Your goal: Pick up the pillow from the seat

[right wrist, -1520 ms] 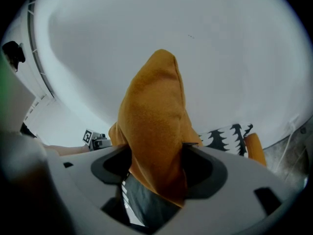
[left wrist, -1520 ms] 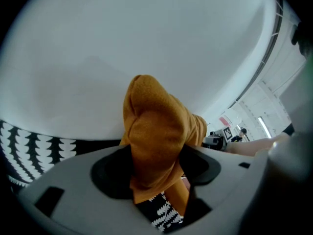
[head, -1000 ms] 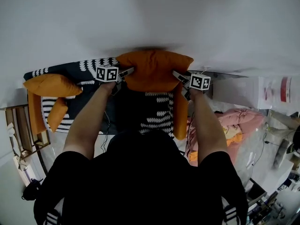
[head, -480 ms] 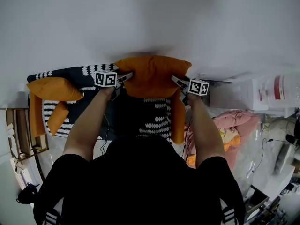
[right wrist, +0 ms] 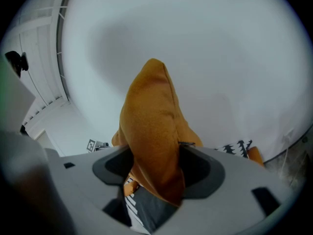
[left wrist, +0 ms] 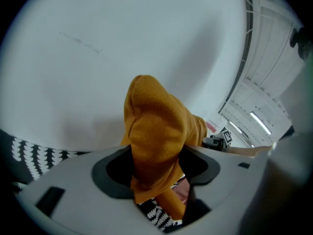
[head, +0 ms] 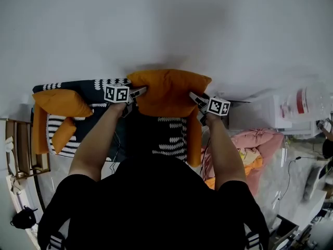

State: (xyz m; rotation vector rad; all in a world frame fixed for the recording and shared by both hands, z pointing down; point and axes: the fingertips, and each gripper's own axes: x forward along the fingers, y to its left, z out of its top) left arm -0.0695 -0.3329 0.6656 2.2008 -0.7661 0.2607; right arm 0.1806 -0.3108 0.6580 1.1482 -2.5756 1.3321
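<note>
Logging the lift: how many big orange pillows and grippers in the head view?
Big orange fabric pillows: 2, the held pillow and one on the patterned sofa
Grippers: 2, left gripper and right gripper, shut on that pillow, right jaws just tightened
Total: 4

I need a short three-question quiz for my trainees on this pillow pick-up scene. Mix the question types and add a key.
1. What do the left gripper and the right gripper pinch? A a blue towel; B the orange pillow; C a cardboard box.
2. True or false: in the head view, a second orange cushion lies at the left end of the seat.
3. Fill in: the cloth heap right of the seat is ___.
Key: 1 B, one gripper on each end, and the right gripper's jaws have just been closing on it; 2 true; 3 pink.
</note>
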